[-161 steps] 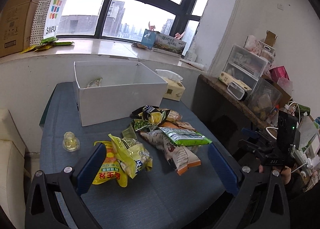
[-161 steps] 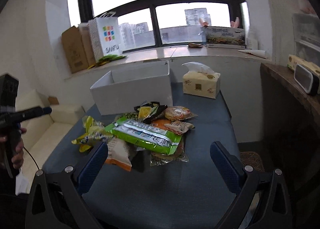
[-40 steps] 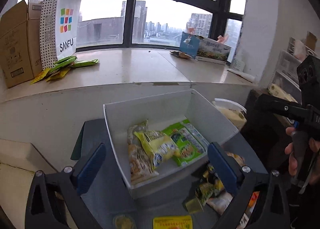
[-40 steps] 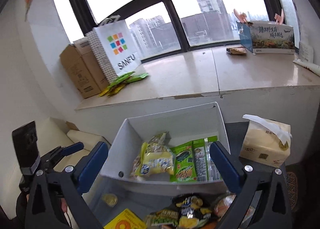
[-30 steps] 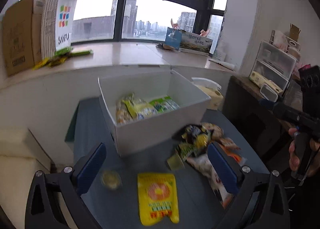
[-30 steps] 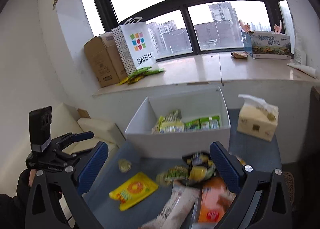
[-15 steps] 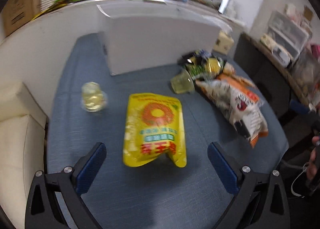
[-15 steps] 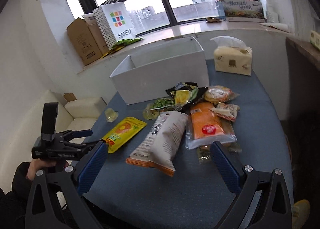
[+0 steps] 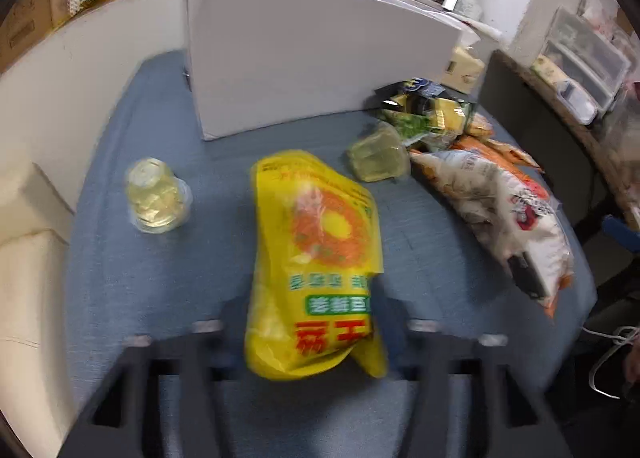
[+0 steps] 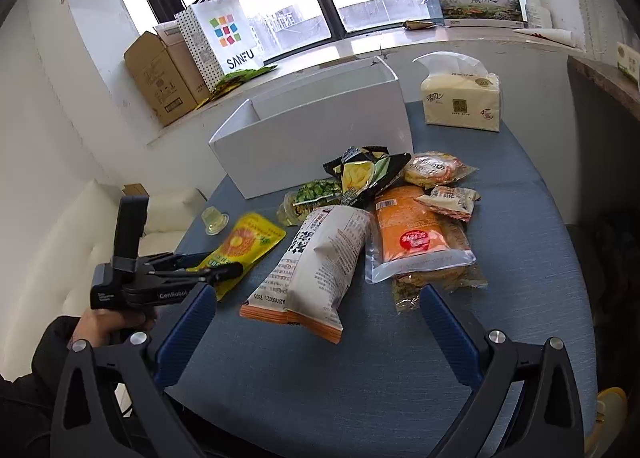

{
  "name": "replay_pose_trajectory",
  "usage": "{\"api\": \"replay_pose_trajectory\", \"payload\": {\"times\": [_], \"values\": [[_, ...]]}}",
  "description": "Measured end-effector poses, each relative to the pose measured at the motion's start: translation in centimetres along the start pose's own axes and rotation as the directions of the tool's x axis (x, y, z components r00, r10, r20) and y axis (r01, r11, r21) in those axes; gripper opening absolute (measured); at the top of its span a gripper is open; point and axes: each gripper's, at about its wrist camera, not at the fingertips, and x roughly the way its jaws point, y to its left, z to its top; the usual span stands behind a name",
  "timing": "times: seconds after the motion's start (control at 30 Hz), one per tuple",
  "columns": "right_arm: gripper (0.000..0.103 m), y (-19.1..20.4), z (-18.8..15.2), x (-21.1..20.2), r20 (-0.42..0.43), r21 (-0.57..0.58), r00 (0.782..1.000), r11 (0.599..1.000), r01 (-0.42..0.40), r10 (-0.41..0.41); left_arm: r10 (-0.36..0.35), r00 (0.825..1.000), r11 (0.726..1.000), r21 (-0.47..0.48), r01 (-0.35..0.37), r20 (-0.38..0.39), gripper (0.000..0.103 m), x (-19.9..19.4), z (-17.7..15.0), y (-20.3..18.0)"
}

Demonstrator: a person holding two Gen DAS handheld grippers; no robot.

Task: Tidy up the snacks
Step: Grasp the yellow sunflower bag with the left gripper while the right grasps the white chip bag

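**L gripper at yellow pouch; snack pile obstructs R side**

L gripper [image 9: 310, 332] jaws closed on yellow snack pouch [image 9: 316, 254], pouch on blue table [image 10: 520, 217]. R gripper [image 10: 316, 334] jaws wide apart, nothing between. White box [image 9: 312, 61] behind. Jelly cup [image 9: 158, 195] beside pouch; white chip bag [image 10: 320, 258], orange pack [image 10: 412, 238] crowd R approach.

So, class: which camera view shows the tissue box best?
The right wrist view: the tissue box stands whole and sharp on the table, beside the white box. In the left wrist view only a blurred corner peeks out behind that box.
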Motion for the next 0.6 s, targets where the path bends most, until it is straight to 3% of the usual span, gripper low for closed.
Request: {"api": "replay_pose_trajectory", "payload": {"times": [0.07, 0.17, 0.37, 0.6], "values": [[0.103, 0.3, -0.1, 0.2, -0.006, -0.011, 1.0, 1.0, 0.0, 0.0, 0.02, 0.999, 1.0, 0.001, -0.02, 0.033, 0.039, -0.5, -0.3, -0.1], [0.103, 0.7, -0.1, 0.6, -0.013, -0.03, 1.0, 1.0, 0.007, -0.007, -0.015, 0.996, 1.0, -0.023, 0.017, 0.084, 0.039, -2.3, -0.5, 0.1], [0.103, 1.3, 0.2, 2.5, -0.06, -0.049, 0.998, 0.998, 0.031, -0.034, -0.025, 0.975, 1.0, 0.011, 0.023, 0.221, 0.039, -8.4, -0.6, -1.0], [0.103, 3.1, 1.9, 6.1, -0.131, -0.097, 0.989, 0.994, 0.05, -0.062, -0.012, 0.956, 1.0, 0.012, 0.009, 0.294, 0.039, -12.5, -0.6, -0.2]]}}
